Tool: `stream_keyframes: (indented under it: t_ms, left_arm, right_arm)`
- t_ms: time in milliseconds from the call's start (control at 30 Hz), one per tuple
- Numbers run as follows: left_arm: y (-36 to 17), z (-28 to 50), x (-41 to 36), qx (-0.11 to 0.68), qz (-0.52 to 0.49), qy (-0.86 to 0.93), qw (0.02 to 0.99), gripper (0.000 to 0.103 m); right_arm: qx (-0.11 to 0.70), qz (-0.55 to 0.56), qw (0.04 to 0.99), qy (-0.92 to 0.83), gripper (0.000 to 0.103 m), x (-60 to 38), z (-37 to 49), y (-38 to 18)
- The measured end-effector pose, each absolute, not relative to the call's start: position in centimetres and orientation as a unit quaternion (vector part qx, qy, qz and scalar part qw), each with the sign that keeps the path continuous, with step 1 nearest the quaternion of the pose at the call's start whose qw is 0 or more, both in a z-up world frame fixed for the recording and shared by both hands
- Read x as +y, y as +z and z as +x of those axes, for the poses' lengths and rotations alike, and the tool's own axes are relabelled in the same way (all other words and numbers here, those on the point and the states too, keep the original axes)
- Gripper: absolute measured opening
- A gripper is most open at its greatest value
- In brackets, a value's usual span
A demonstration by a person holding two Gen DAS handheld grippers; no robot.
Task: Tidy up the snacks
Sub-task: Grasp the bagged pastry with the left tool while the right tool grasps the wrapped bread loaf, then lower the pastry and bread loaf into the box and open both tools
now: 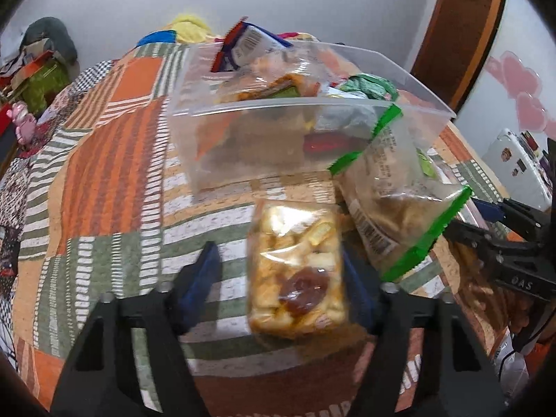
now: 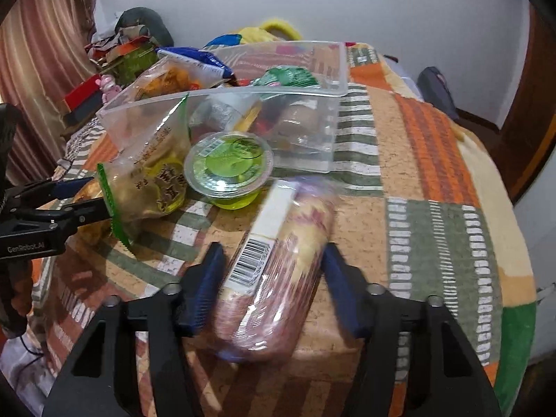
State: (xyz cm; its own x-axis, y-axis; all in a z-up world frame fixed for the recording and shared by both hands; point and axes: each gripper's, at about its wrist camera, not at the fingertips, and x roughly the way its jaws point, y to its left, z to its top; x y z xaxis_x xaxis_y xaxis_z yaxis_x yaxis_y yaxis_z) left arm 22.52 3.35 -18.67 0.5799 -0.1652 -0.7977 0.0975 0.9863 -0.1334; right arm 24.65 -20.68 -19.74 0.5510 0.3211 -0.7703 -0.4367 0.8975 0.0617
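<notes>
A clear plastic bin [image 1: 243, 139] with several snack packs stands on the patchwork bedspread; it also shows in the right wrist view [image 2: 312, 132]. My left gripper [image 1: 281, 274] is open around a clear pack of fried snack pieces [image 1: 295, 271] lying on the bed. A green-edged clear bag [image 1: 392, 201] leans against the bin; it shows in the right view too [image 2: 153, 177]. My right gripper [image 2: 271, 288] is open around a long pink-and-yellow roll pack [image 2: 278, 278]. A green jelly cup [image 2: 229, 170] sits before the bin.
The bedspread [image 1: 104, 180] covers the surface and drops off at the right [image 2: 486, 243]. Clutter and boxes [image 2: 114, 66] lie beyond the far left edge. A white wall is behind. The right gripper's body shows at the right of the left view [image 1: 514, 253].
</notes>
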Motion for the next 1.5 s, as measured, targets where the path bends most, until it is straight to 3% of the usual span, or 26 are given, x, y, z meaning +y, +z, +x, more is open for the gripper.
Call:
stream_keyframes:
  t_ms: [67, 133, 767, 1067, 1500]
  left_arm:
    - [-18.9, 22.6, 2.9, 0.458, -0.035, -0.086, 0.884, 0.047]
    - [-18.8, 22.5, 2.7, 0.455, -0.031, -0.088, 0.886, 0.045]
    - [-12.7, 21.4, 6.3, 0.385, -0.059, -0.056, 0.919, 0.044]
    - [-10.0, 24.5, 7.0, 0.361, -0.065, -0.046, 0.929, 0.044]
    - [-10.4, 30.7, 7.8, 0.369, -0.067, -0.019, 0.927, 0.044]
  right_arm:
    - [0.417, -0.075, 0.881, 0.209, 0.043, -21.2, 24.4, -19.7]
    - [0.416, -0.074, 0.882, 0.209, 0.042, -21.6, 24.3, -19.6]
    - [0.354, -0.025, 0.912, 0.205, 0.042, -24.3, 23.2, -15.1]
    - [0.298, -0.036, 0.929, 0.217, 0.042, -22.4, 25.5, -11.8]
    - [0.305, -0.048, 0.922, 0.232, 0.042, -17.8, 31.3, -12.1]
